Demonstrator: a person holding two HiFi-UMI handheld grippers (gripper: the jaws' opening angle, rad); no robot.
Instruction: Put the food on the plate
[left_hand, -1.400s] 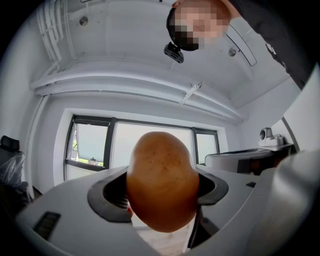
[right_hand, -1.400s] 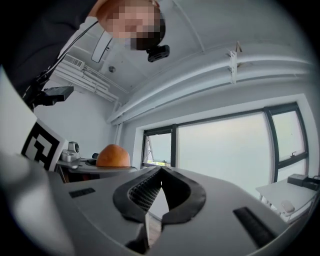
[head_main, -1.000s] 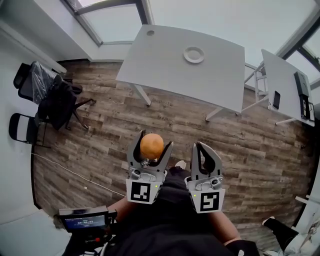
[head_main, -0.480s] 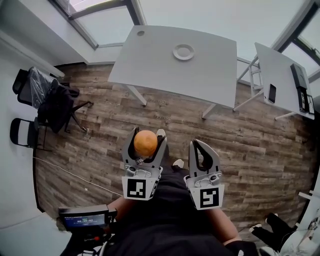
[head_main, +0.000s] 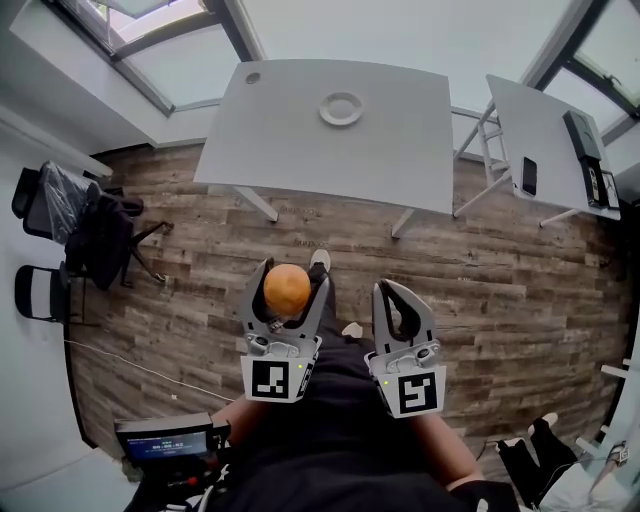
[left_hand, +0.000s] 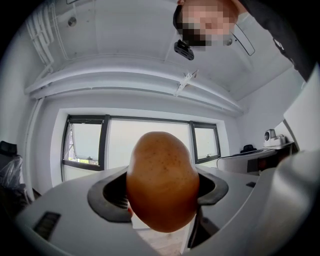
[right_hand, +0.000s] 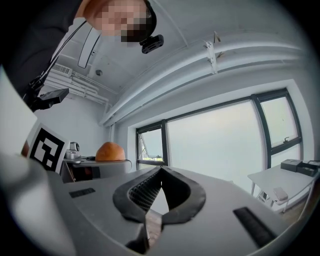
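Head view: a person is standing on a wood floor (head_main: 500, 270), looking down at two grippers held out in front. The left gripper (head_main: 291, 272) is clamping a round orange-brown food (head_main: 287, 288) between its fingers, in the air above the floor. The right gripper (head_main: 392, 290) is sitting just beside it, fingers together, carrying nothing. Ahead, a white table (head_main: 280, 150) is bearing a small white plate (head_main: 341, 108), which is lying empty, well apart from the food. Compared with a second ago, the table and plate are sliding leftward in the frame and both grippers are riding slightly higher, with the grip unchanged. The person seems to be turning or stepping to line up with the table, though it is not looking clearly nearer. The food is still being carried, and placing is not yet beginning.

Left gripper view: the food is filling the centre, a speckled oval, with both dark pads pressing against its sides. A window and white ceiling are showing behind.

Right gripper view: the two pads are meeting at their tips with nothing between them. The food is showing small at far left, on the other gripper.
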